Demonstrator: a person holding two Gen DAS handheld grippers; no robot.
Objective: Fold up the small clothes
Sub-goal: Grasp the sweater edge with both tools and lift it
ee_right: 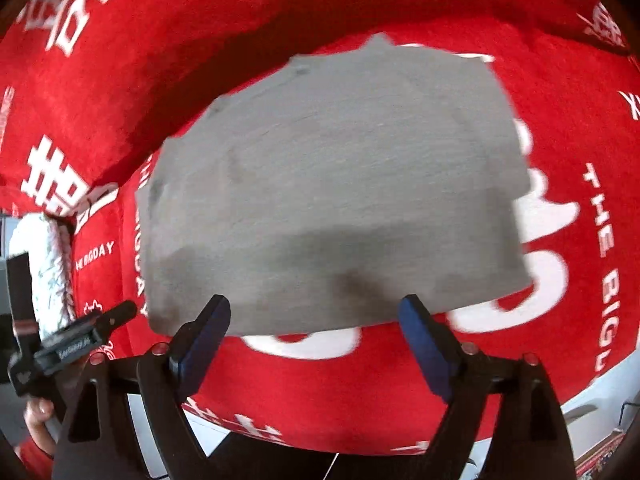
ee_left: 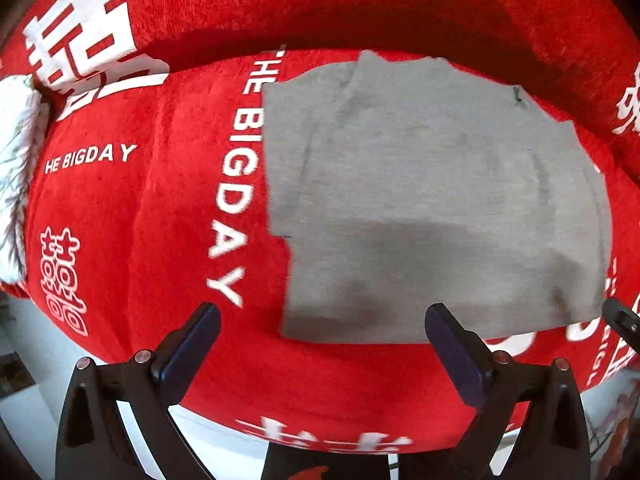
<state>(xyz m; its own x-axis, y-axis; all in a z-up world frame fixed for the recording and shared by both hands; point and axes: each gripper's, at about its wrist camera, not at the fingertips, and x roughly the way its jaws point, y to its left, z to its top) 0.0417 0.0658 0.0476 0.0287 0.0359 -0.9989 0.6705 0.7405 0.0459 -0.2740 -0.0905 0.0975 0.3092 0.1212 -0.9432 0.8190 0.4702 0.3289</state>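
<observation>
While the grey garment lies folded flat on the red cover near its front edge, both the left gripper and right gripper are held wide apart, empty. Before regripping, layered edges should be checked for alignment.

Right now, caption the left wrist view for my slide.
Open left gripper above the near edge of a folded grey garment on a red printed cover.

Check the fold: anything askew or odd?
Slightly. The grey garment lies folded on the red cover, but its left edge steps inward near the bottom, so the layers don't line up. Both tongs are open, off the cloth.
</observation>
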